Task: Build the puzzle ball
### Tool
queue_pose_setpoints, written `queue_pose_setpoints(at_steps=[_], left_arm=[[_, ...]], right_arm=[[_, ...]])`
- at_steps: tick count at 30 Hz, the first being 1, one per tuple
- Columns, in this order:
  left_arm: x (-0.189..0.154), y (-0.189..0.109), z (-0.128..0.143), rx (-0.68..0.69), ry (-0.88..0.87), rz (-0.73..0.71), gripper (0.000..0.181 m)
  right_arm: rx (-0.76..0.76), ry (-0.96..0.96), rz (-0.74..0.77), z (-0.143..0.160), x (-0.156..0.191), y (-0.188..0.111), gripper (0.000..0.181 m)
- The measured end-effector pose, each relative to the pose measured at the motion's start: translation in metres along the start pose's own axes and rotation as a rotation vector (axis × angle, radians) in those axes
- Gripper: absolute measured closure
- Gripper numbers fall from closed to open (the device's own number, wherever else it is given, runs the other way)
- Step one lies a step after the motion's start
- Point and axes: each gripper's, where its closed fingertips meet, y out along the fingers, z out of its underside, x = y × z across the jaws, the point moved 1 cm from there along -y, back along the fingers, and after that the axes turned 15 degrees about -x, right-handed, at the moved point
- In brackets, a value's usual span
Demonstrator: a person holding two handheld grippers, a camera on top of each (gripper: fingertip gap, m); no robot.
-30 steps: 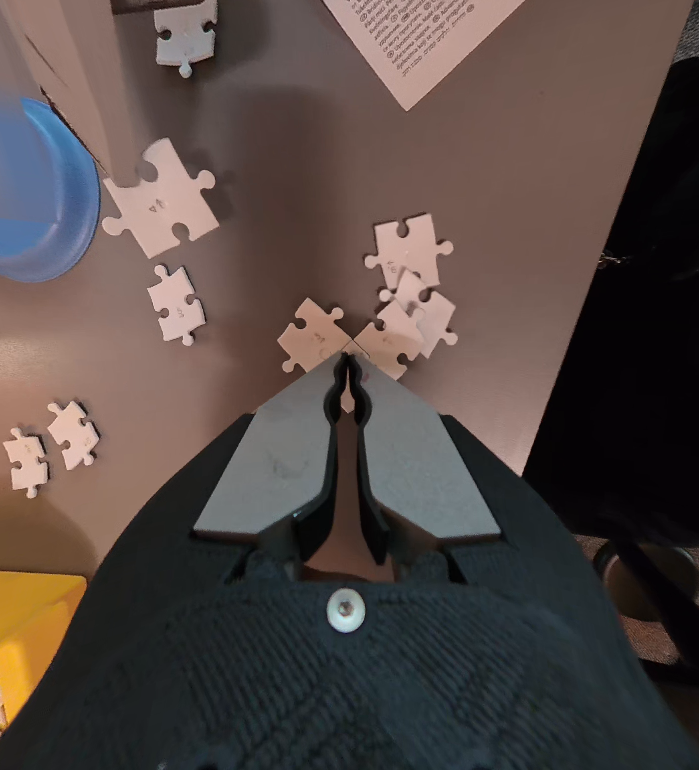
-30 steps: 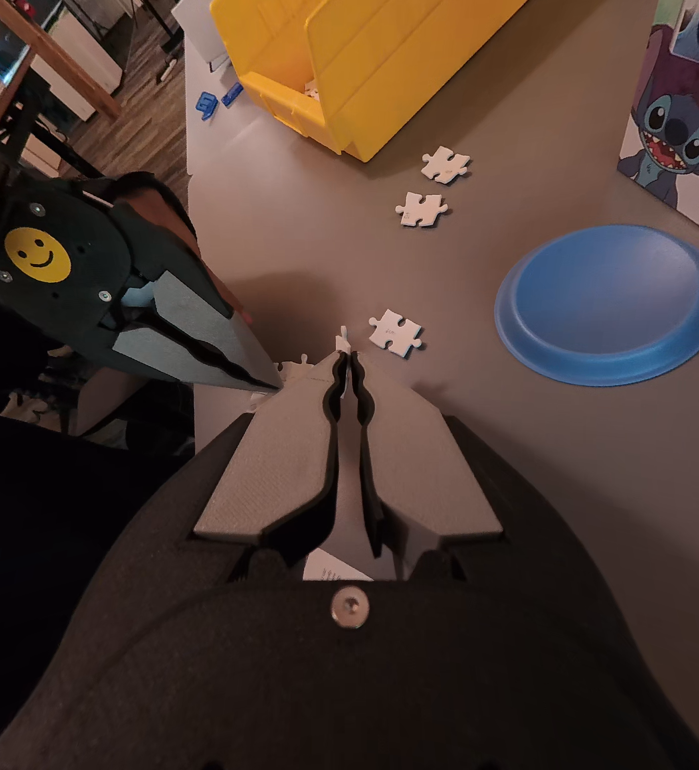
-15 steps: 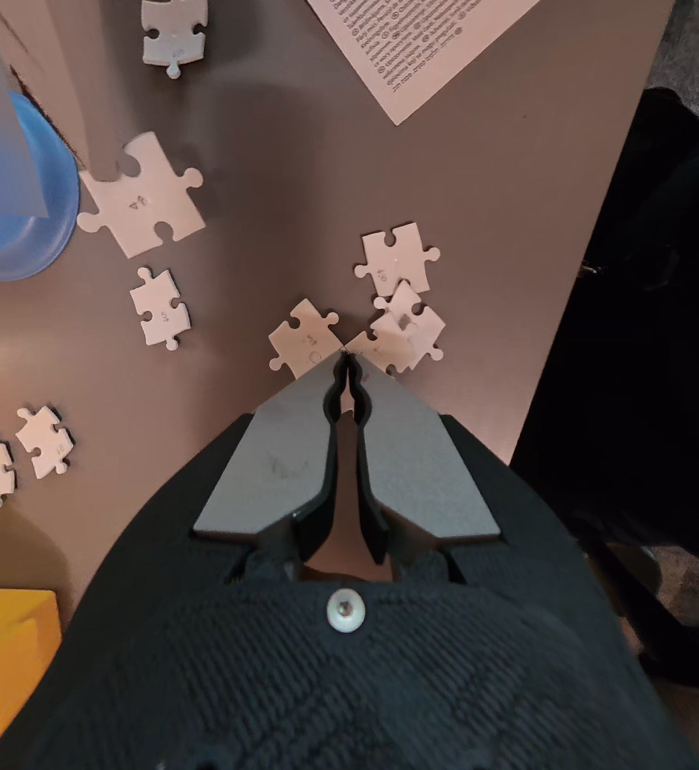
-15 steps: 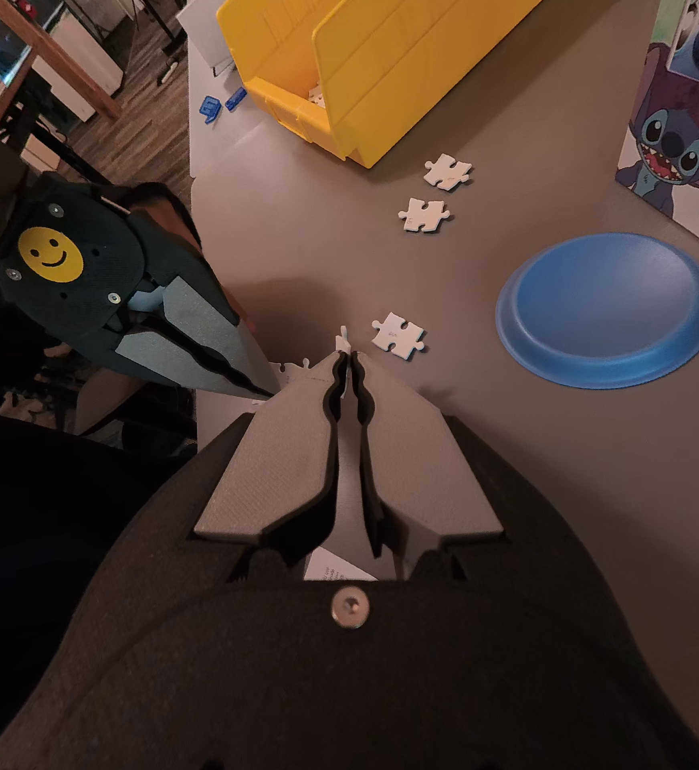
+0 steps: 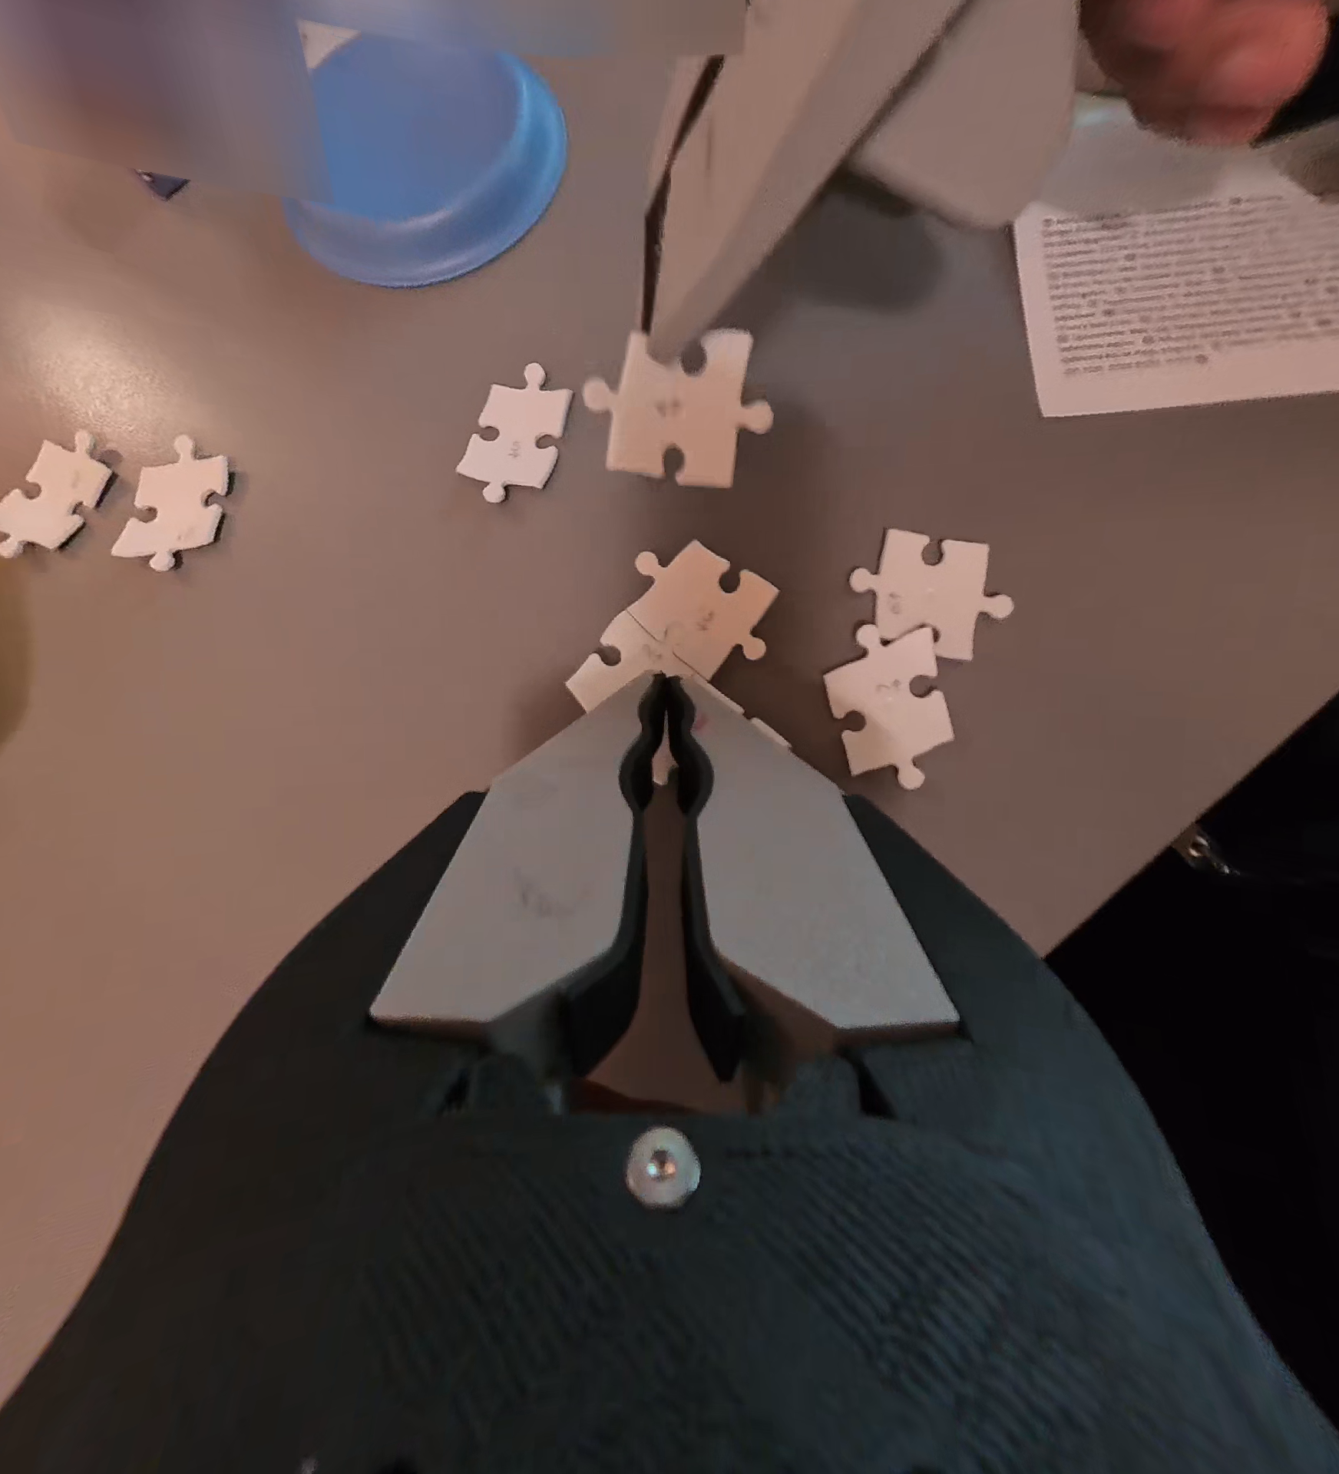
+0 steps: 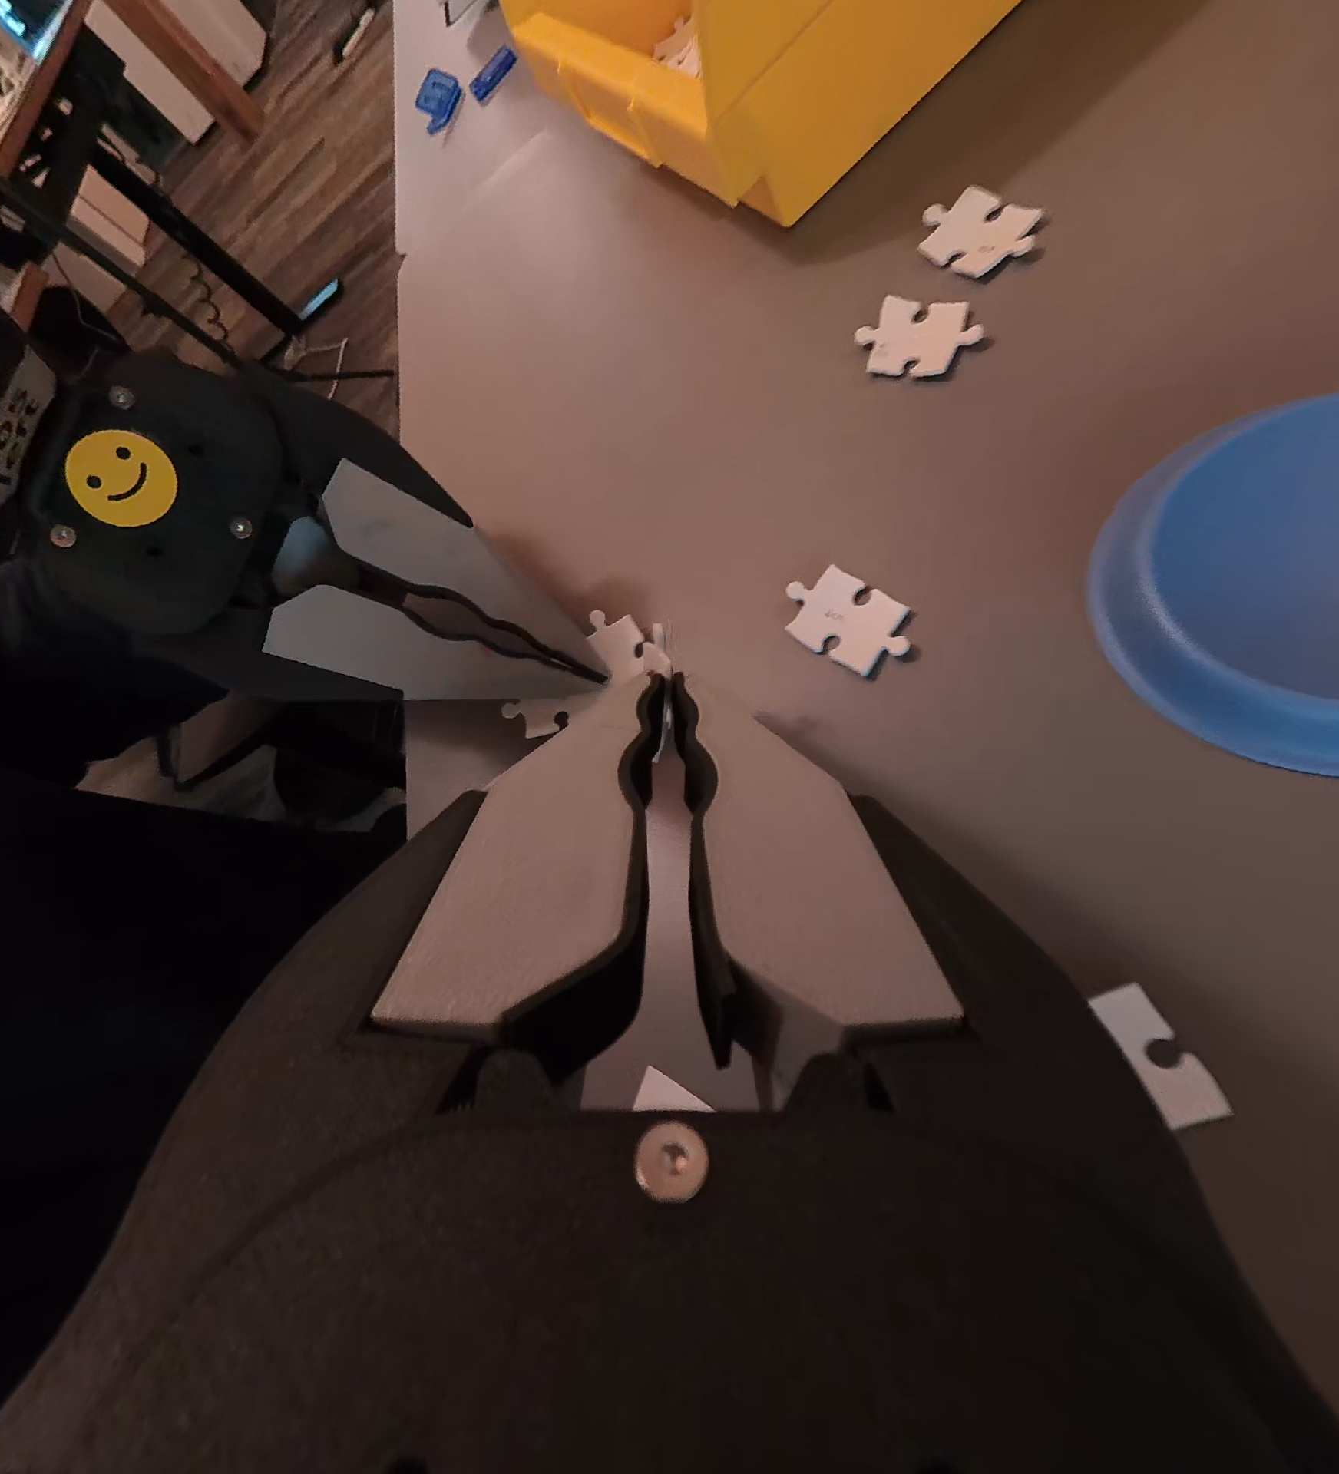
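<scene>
Several white puzzle pieces lie on the grey table (image 5: 331, 718). My left gripper (image 5: 665, 687) is shut, with its tips on a small cluster of joined puzzle pieces (image 5: 702, 610) near the table's edge. My right gripper (image 6: 666, 684) is shut on a larger white piece, seen edge-on between its fingers (image 6: 663, 722). In the left wrist view the right gripper (image 5: 662, 339) comes down from the top and holds that piece (image 5: 678, 419) just beyond the cluster. In the right wrist view the left gripper (image 6: 601, 676) comes in from the left, its tips almost touching mine over the cluster (image 6: 620, 638).
Loose pieces lie around (image 5: 519, 443) (image 5: 172, 506) (image 5: 48, 498) (image 5: 929, 590) (image 5: 890, 710). A blue bowl (image 6: 1272, 582) sits to the right, a yellow bin (image 6: 730, 96) at the back and a printed sheet (image 5: 1209, 303) near the edge. A hand (image 5: 1225, 72) shows at the top right. About 7 cm separates my left fingertips from my right. My right tips are roughly 12 cm from the blue bowl (image 6: 1272, 582). Seen from the left wrist view (image 5: 438, 153) as well.
The left wrist view has swung round. The right gripper and its piece now sit straight ahead, close to the cluster at the left gripper's tips. Both grippers stayed shut.
</scene>
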Motion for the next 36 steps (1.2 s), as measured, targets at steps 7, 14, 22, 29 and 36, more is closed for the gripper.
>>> queue_pose_setpoints(at_steps=[7, 14, 22, 29, 36], left_arm=[[0.001, -0.001, 0.000, 0.002, 0.009, -0.012, 0.181], [0.005, -0.006, -0.012, -0.048, 0.034, 0.009, 0.181], [0.018, -0.015, 0.010, 0.089, 0.133, 0.062, 0.181], [0.004, -0.018, 0.010, 0.087, 0.139, 0.106, 0.181], [-0.004, -0.020, 0.004, 0.067, 0.140, 0.141, 0.181]], right_arm=[[0.053, 0.008, -0.052, 0.008, 0.012, -0.004, 0.181], [0.191, -0.007, -0.117, 0.032, 0.026, 0.000, 0.181], [0.227, -0.108, -0.030, 0.037, 0.016, 0.004, 0.181], [0.203, -0.133, 0.011, 0.031, 0.009, 0.012, 0.181], [0.185, -0.112, 0.042, 0.028, -0.001, 0.009, 0.181]])
